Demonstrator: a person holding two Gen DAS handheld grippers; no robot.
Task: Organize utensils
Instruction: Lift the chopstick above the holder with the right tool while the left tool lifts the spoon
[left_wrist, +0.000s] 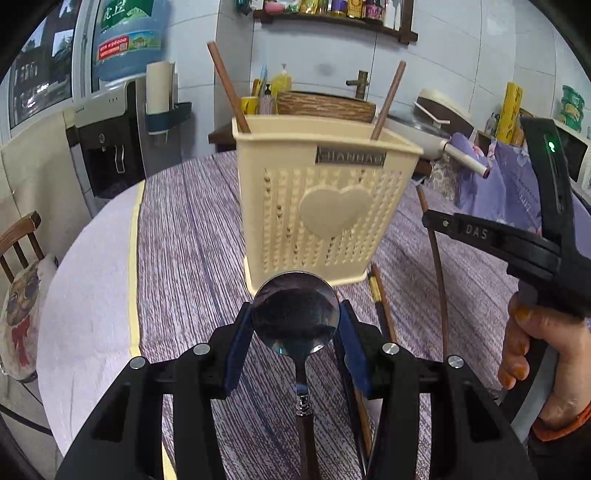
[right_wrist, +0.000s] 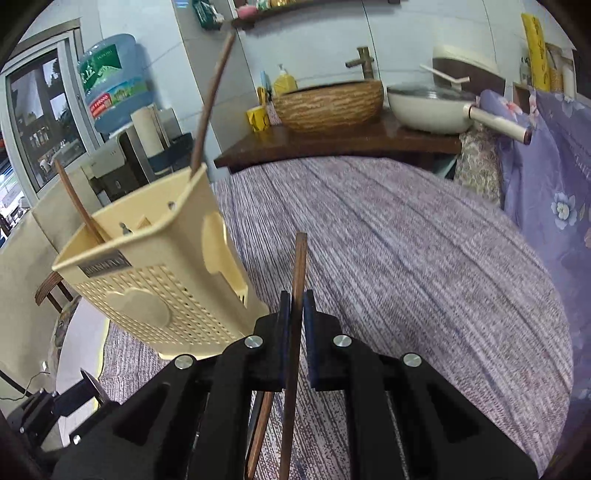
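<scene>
A cream plastic utensil holder (left_wrist: 325, 206) with a heart on its front stands on the purple cloth; two brown chopsticks (left_wrist: 229, 85) lean in it. It also shows in the right wrist view (right_wrist: 155, 280) at left. My left gripper (left_wrist: 295, 317) is shut on a metal spoon (left_wrist: 295, 314), bowl up, just in front of the holder. My right gripper (right_wrist: 295, 310) is shut on a brown chopstick (right_wrist: 297, 295), held upright to the right of the holder. It shows in the left wrist view (left_wrist: 428, 218) too.
Loose chopsticks (left_wrist: 384, 299) lie on the table (left_wrist: 192, 236) by the holder's right base. A wooden counter (right_wrist: 332, 144) behind holds a woven bowl and a white pan (right_wrist: 428, 107). A water dispenser (left_wrist: 107, 144) and a chair (left_wrist: 22, 236) stand at left.
</scene>
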